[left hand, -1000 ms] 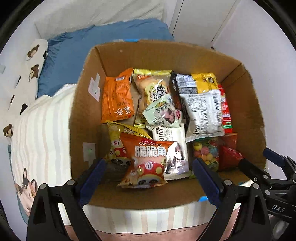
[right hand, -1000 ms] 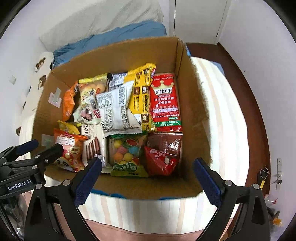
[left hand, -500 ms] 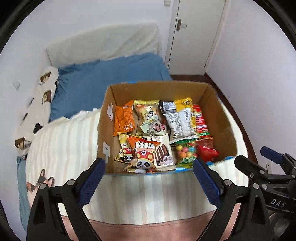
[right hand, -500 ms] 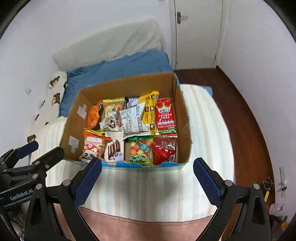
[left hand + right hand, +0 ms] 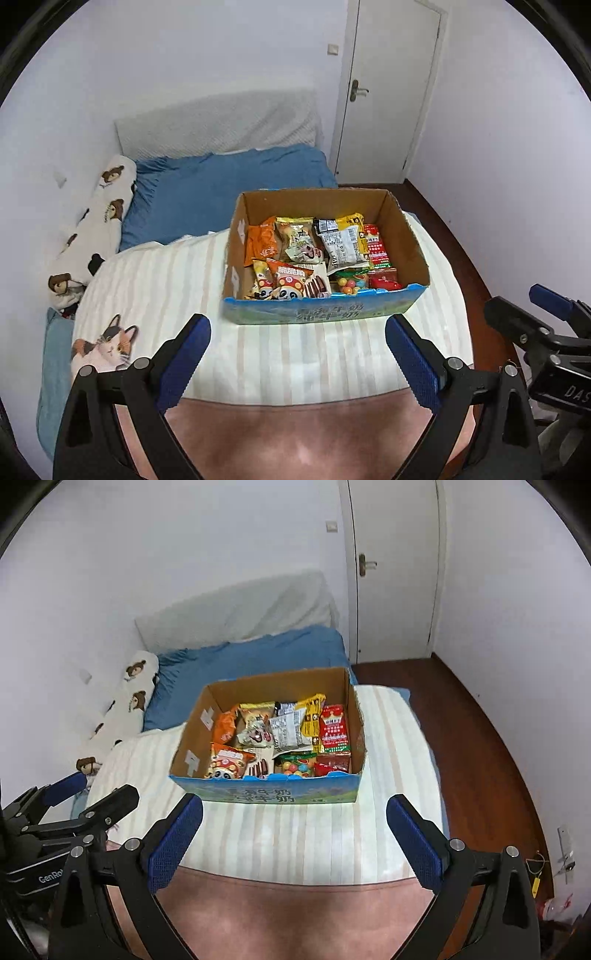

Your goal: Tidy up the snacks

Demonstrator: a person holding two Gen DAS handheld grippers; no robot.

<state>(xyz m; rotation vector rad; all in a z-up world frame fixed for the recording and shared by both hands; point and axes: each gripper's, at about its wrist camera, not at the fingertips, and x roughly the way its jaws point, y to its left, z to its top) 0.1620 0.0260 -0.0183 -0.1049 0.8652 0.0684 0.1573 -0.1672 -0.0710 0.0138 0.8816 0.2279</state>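
I see the box [image 5: 325,314] of snacks in the middle of the left wrist frame, sitting on the striped blanket [image 5: 155,288], and it sits mid-frame in the right wrist view too. My left gripper [image 5: 297,350] fills the bottom of its frame with its blue pads spread wide and nothing between them; the box lies above the gap, apart from both pads. My right gripper [image 5: 294,830] is likewise spread wide and empty at the bottom of its own frame.

Inside the box, an orange packet [image 5: 261,242] lies at the upper left against the wall. A panda bag [image 5: 288,282] is at the lower left corner, with a candy bag [image 5: 349,284] of coloured balls to its right and a red packet [image 5: 376,249] along the right wall. A white packet [image 5: 341,247] overlaps the ones in the middle.

A blue sheet [image 5: 221,192] shows above the box, a bear pillow [image 5: 92,229] runs down the left edge, and a cat print [image 5: 103,347] is at the lower left. A white door [image 5: 388,92] stands at the upper right.
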